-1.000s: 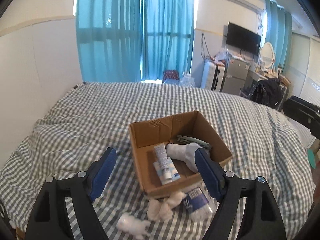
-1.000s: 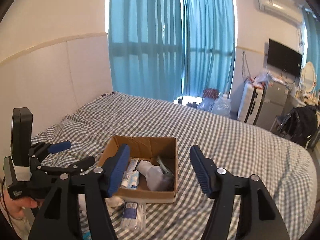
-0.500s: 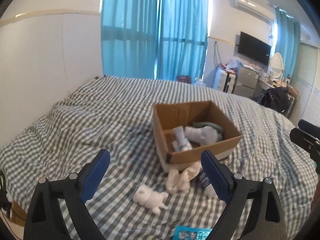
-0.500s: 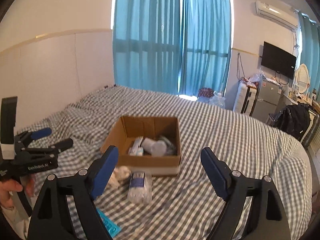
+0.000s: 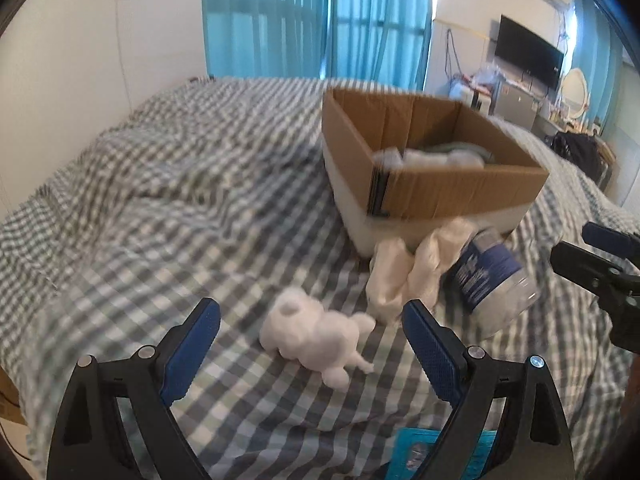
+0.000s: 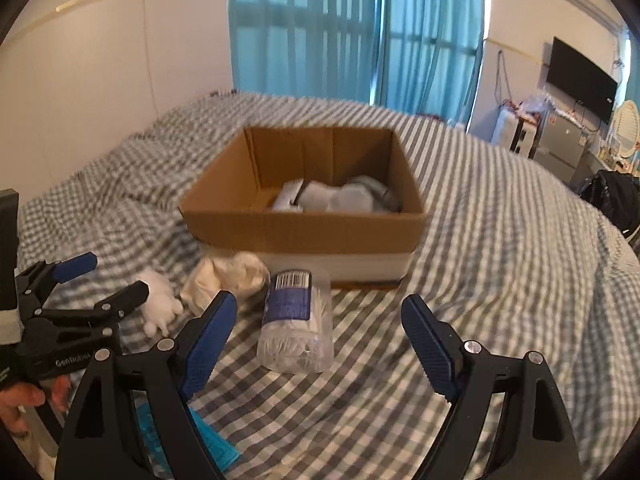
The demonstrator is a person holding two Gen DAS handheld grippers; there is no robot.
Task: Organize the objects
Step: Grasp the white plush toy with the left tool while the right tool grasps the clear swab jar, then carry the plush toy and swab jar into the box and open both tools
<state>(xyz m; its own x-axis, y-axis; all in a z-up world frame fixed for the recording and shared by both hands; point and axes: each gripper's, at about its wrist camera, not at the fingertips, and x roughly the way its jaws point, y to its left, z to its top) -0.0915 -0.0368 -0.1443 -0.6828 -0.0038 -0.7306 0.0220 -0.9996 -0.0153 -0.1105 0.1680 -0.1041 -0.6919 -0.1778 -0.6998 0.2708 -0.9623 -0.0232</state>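
A brown cardboard box (image 5: 452,192) (image 6: 304,232) sits on the checked bed and holds several items. In front of it lie a white plush toy (image 5: 316,336) (image 6: 160,292), a cream cloth bundle (image 5: 408,272) (image 6: 228,276) and a clear pack with a blue label (image 5: 488,276) (image 6: 296,320). A blue packet (image 5: 424,448) (image 6: 208,440) lies nearest. My left gripper (image 5: 312,340) is open, low over the plush toy. My right gripper (image 6: 320,332) is open, low over the clear pack. Each gripper also shows in the other's view, the right (image 5: 600,256) and the left (image 6: 92,276).
The bed (image 6: 500,240) is wide, with a rumpled duvet (image 5: 160,184) at the left. A white wall (image 5: 100,60) runs along the left side. Blue curtains (image 6: 360,32), a TV (image 6: 580,80) and cluttered furniture stand beyond the bed.
Both grippers have come down and forward toward the items lying in front of the box. The box and loose items now look much larger. Both stay open.
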